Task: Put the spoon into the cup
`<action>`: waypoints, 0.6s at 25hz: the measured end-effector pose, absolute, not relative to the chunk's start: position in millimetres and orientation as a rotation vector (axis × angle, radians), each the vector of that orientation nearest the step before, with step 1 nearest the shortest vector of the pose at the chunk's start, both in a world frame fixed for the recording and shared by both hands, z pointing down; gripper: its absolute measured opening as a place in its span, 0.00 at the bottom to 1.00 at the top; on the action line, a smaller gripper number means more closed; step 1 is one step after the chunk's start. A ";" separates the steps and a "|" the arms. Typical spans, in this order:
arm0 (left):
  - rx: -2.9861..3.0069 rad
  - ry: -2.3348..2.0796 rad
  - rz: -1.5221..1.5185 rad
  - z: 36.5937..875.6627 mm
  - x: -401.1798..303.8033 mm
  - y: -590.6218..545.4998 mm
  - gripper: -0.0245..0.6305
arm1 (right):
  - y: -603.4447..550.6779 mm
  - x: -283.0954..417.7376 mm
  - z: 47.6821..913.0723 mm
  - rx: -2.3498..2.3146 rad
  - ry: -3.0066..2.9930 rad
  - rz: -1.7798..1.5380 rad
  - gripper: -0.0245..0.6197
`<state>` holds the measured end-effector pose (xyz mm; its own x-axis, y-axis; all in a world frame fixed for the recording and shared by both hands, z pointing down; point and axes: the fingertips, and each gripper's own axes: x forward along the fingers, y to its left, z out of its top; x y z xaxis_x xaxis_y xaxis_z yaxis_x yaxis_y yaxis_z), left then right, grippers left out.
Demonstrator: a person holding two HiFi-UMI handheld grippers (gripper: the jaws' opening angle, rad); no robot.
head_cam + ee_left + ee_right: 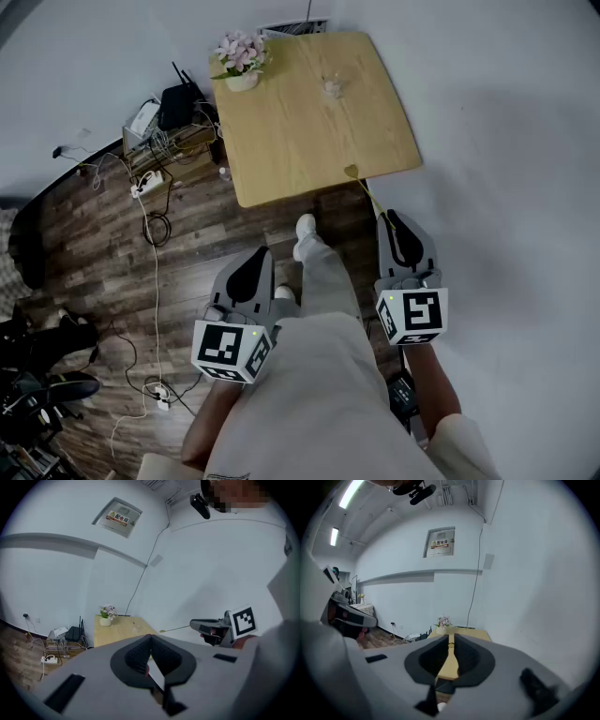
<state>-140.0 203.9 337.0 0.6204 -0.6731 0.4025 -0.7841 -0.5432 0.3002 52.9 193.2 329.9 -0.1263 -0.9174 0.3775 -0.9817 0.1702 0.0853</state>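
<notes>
A small clear glass cup stands on the far part of the wooden table. Off the table's near edge hangs a thin gold spoon, its bowl pointing at the table. My right gripper is shut on the spoon's handle. In the left gripper view the spoon sticks out of the right gripper toward the table, where the cup shows faintly. My left gripper hangs over the floor to the left, its jaws pressed together with nothing in them.
A pot of pink flowers sits on the table's far left corner. A router, boxes, power strips and cables lie on the wood floor to the left. The person's legs and white shoe are between the grippers. A white wall runs along the right.
</notes>
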 end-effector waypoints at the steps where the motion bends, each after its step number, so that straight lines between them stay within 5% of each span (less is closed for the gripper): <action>1: 2.391 -1.138 0.332 337.4 -139.5 219.5 0.05 | 214.5 47.9 329.6 1.808 -2.108 0.286 0.12; 15: 2.344 -1.178 0.344 333.9 -105.9 340.1 0.05 | 374.1 50.7 318.4 1.794 -2.225 0.467 0.12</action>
